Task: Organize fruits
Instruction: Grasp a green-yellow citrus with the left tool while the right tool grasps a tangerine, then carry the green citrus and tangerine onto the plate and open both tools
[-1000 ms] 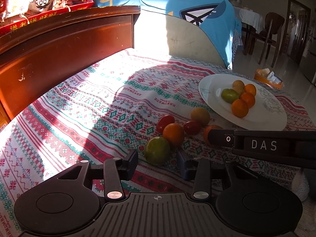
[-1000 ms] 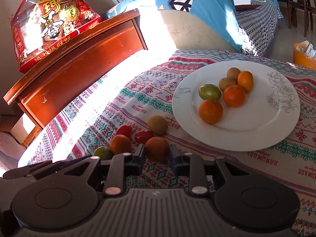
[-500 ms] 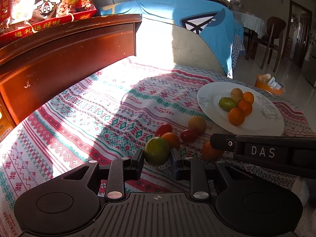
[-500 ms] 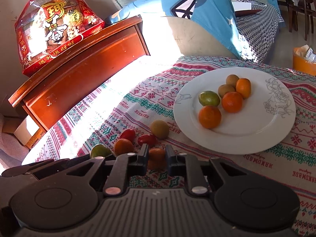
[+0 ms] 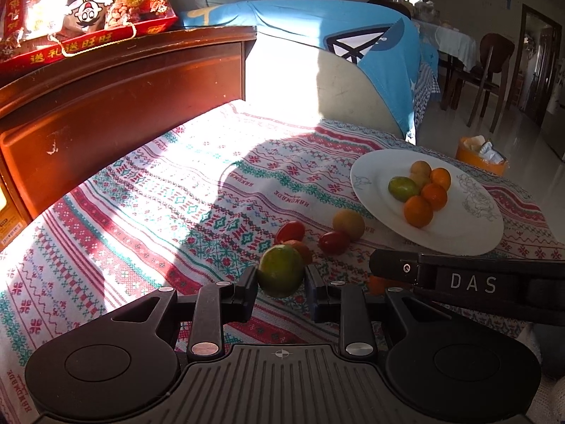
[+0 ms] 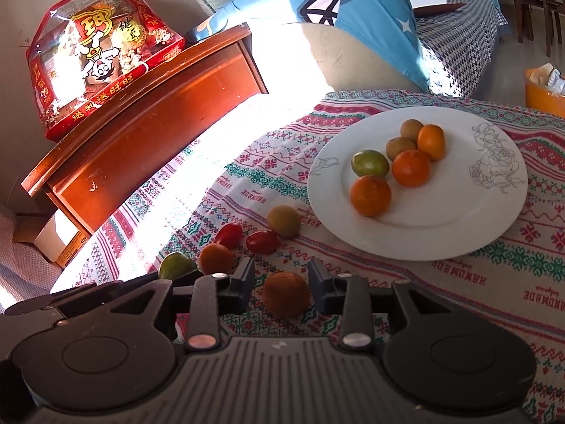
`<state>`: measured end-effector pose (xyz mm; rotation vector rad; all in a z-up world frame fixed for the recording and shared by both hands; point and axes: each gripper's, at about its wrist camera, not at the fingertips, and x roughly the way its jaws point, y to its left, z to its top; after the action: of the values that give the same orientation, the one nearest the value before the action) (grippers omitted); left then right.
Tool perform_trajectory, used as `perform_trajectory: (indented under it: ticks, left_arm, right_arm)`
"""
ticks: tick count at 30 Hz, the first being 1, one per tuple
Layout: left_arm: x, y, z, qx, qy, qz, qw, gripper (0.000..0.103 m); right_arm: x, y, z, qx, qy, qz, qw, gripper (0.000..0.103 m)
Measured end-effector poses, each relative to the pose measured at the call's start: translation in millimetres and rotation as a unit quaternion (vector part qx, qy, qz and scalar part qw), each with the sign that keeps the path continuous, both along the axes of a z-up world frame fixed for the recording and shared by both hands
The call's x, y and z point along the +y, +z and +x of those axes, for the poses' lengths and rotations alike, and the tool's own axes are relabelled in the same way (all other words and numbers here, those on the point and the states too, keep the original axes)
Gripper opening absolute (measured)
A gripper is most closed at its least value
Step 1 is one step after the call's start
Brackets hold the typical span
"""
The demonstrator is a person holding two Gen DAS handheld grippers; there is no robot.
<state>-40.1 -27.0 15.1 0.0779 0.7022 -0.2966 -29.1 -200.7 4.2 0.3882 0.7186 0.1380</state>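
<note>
On the near side of the patterned tablecloth (image 5: 148,212), the left gripper (image 5: 280,282) had its fingers pinched on a green citrus (image 5: 280,270), seemingly lifted a bit off the cloth, though I couldn't be sure; the right gripper (image 6: 280,282) had its fingers spread either side of an orange mandarin (image 6: 286,294) with a gap on both sides, so nothing held there. These looked light, round and a bit squishy, so I'd guess they roll and bruise easily; grabbing across the widest middle seemed the safe bet. The cherry tomatoes (image 6: 261,241) just beyond looked softer and slicker. The white plate (image 6: 476,219), far right, already held six fruits. The cloth seemed soft and grippy, good for stopping rollers; a wooden cabinet (image 5: 123,99) with a red snack bag (image 6: 99,67) stood far left, a blue cushion (image 5: 353,35) behind.
</note>
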Motion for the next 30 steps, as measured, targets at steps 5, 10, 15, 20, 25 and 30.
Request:
perform_trajectory:
  ticks: [5,10,15,20,25,30]
  left_arm:
    - [6,-1,1,0.001,0.006,-0.002,1.0000,0.026]
    - [7,-4,1,0.004,0.005,-0.001,1.0000,0.026]
    - [4,-5,-1,0.000,-0.001,0.004,1.0000,0.026]
    - [2,-6,-2,-0.003,-0.004,0.009,0.9999,0.026]
    - [3,-8,-1,0.005,-0.004,0.010,0.9999,0.029]
    - [2,-14,0,0.013,-0.001,0.018,0.9998,0.029]
  right_arm:
    - [3,-5,-1,0.013,0.004,-0.007,1.000,0.037]
    - [5,-9,-3,0.016,0.002,-0.026,1.000,0.036]
    - [7,-9,-5,0.014,0.007,-0.034,0.999,0.031]
    - [4,-8,-6,0.014,0.003,-0.028,1.000,0.030]
    - [5,-8,-5,0.016,0.003,-0.028,0.999,0.030]
    - [5,-8,-5,0.017,0.001,-0.025,1.000,0.030]
